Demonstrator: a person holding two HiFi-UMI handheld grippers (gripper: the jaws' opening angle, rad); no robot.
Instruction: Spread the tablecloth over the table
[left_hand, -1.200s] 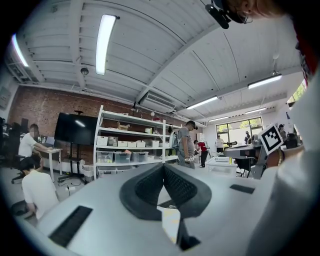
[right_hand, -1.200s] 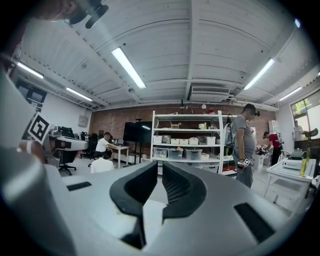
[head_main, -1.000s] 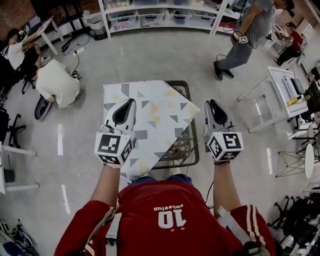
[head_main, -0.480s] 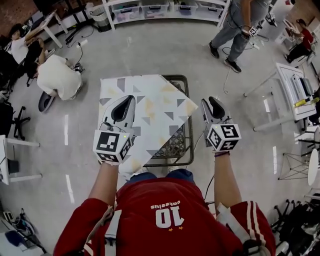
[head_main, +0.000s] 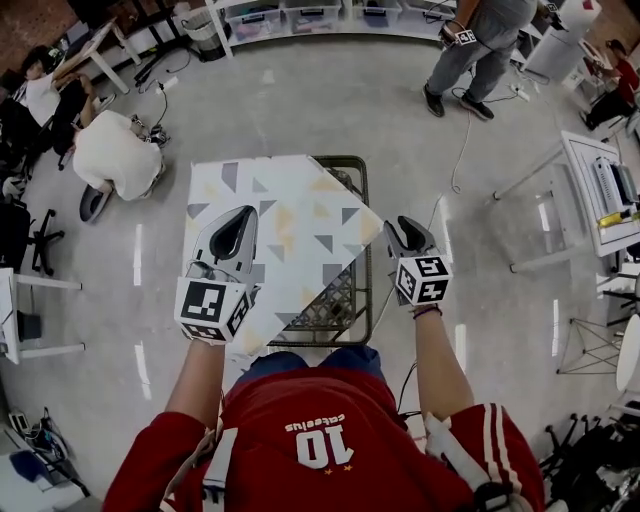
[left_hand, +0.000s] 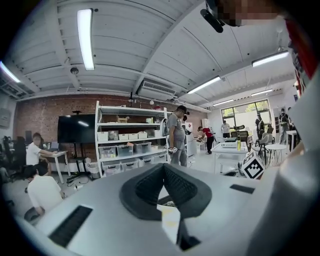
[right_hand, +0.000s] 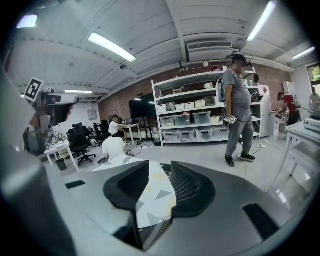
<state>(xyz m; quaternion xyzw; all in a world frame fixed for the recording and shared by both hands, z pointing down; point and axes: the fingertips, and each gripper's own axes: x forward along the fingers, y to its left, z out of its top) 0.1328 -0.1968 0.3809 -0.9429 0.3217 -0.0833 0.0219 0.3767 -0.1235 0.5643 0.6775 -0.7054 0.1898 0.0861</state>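
Observation:
A white tablecloth with grey and yellow triangles lies skewed over a metal mesh table, leaving the table's right side bare. My left gripper is above the cloth's left part. In the left gripper view its jaws meet at the tips, shut on a fold of tablecloth. My right gripper hangs just right of the cloth's right corner. Its jaws have just been opening and stand apart. The tablecloth shows through the gap, lying beyond them, and the pads do not press on it.
A person crouches on the floor at the left. Another stands at the back right near a cable on the floor. White shelving lines the back wall. White tables stand at the right and left.
My right gripper has sunk lower and come closer to the cloth's right corner. The left gripper has drawn back toward me with the cloth, which has shifted slightly left.

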